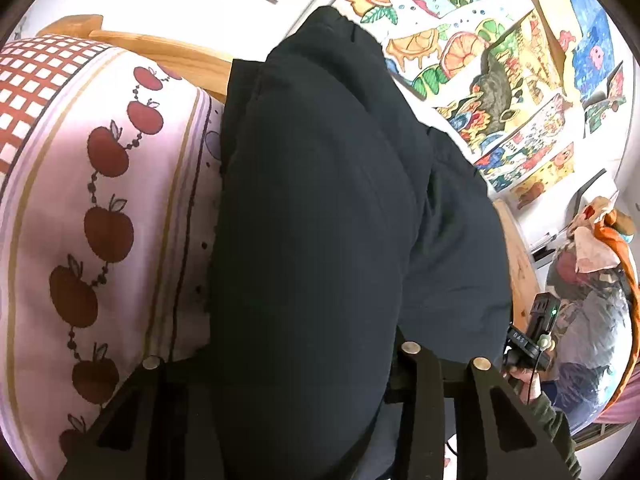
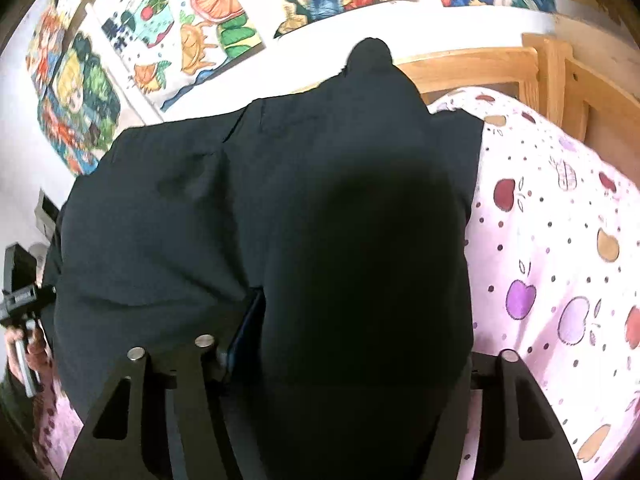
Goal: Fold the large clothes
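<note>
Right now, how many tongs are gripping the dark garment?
2. The left tongs have the garment bunched between their fingers, above the apple-print bedding. The right tongs hold another part the same way. The fabric hides the fingertips.

A large black garment of plain, matte cloth lies on the bed, bunched up into thick rounded folds rather than spread flat. It reaches toward the wooden headboard edge of the bed, one narrow end poking up there. From the right wrist view the garment shows a seam and soft creases across its upper layer.
</note>
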A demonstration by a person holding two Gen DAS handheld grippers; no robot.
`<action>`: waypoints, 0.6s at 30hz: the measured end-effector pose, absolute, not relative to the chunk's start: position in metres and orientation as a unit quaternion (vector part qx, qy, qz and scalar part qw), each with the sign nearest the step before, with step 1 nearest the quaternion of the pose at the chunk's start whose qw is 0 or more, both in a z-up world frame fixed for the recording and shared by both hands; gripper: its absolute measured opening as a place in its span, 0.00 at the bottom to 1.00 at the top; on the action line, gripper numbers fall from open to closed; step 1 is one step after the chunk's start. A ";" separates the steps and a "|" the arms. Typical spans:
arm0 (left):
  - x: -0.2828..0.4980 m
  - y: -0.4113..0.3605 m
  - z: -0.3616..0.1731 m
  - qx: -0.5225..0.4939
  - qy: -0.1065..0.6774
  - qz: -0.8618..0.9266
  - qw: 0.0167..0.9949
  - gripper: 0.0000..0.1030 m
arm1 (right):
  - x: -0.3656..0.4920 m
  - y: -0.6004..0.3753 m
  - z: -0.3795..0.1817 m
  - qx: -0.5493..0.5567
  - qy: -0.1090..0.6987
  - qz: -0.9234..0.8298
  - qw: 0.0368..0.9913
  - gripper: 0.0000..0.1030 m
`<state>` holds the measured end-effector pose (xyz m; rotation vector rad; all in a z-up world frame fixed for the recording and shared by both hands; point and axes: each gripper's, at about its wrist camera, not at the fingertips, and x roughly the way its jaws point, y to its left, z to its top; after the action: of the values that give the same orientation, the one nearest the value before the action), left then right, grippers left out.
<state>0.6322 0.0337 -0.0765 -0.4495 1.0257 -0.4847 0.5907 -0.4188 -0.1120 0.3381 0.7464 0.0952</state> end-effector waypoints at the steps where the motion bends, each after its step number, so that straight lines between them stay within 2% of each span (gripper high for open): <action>1: 0.631 0.034 -0.074 -0.212 0.479 -0.230 0.820 0.33 | 0.590 -0.420 -0.110 0.163 0.363 0.052 0.916 0.40; 3: 0.628 0.034 -0.072 -0.209 0.473 -0.232 0.824 0.31 | 0.588 -0.424 -0.105 0.170 0.365 0.068 0.913 0.31; 7: 0.619 0.032 -0.061 -0.198 0.457 -0.228 0.837 0.25 | 0.581 -0.429 -0.095 0.177 0.359 0.081 0.913 0.21; 18: 0.574 0.025 -0.013 -0.147 0.433 -0.227 0.860 0.23 | 0.546 -0.419 -0.045 0.154 0.338 0.097 0.923 0.17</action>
<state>0.5742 0.0249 -0.0132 -0.3083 0.9085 -0.4774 0.5461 -0.4195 -0.0454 0.3166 0.6934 0.1986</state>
